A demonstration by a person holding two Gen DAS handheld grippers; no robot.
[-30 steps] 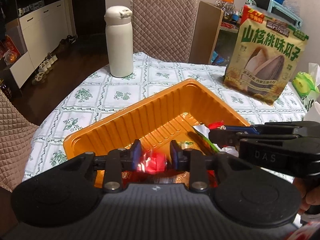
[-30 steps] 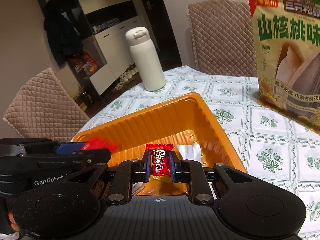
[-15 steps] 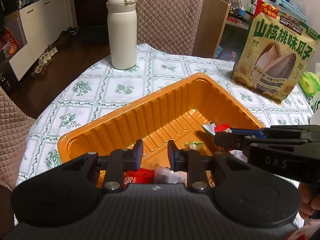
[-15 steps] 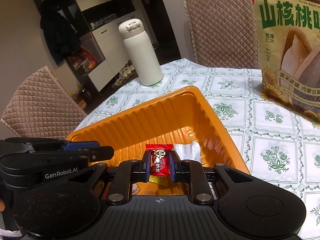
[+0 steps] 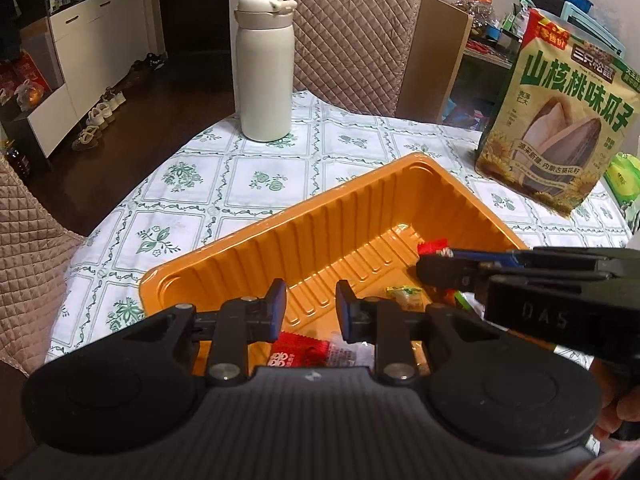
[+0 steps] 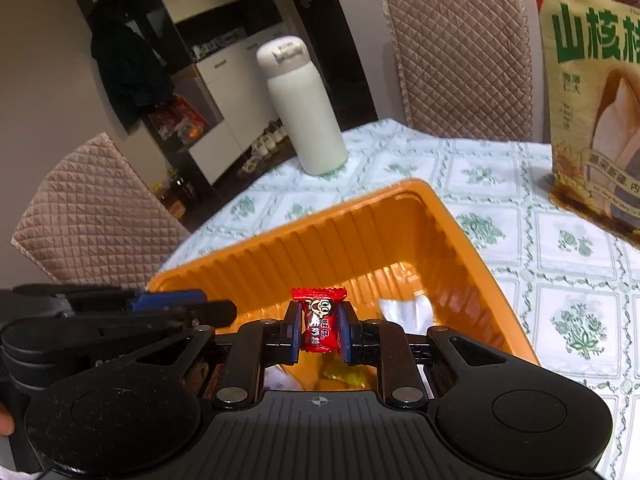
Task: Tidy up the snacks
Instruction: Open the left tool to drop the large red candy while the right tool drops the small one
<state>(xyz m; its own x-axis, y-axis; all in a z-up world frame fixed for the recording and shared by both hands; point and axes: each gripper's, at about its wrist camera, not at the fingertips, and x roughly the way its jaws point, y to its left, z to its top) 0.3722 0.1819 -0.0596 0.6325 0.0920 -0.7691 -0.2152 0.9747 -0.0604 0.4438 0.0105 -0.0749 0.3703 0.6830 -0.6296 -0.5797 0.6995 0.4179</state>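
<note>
An orange ribbed tray (image 5: 320,216) lies on the patterned tablecloth. My left gripper (image 5: 311,300) hovers over its near end, its jaws a narrow gap apart with nothing between them. Under it in the tray lie a red wrapped candy (image 5: 298,354) and a green-yellow candy (image 5: 404,294). My right gripper (image 6: 320,330) is shut on a red wrapped candy (image 6: 320,320) held upright above the tray (image 6: 360,232). A white wrapper (image 6: 406,312) and a yellow candy (image 6: 344,374) lie below it. The right gripper (image 5: 424,268) reaches in from the right in the left wrist view.
A white flask (image 5: 264,80) stands at the table's far side. A big sunflower-seed bag (image 5: 556,136) stands right of the tray, with a green packet (image 5: 622,178) beyond it. Quilted chairs (image 5: 352,36) ring the table; its edge drops off at left.
The red candy that was between my left gripper's fingers has dropped into the tray, leaving them empty. My right gripper keeps its candy and has barely moved.
</note>
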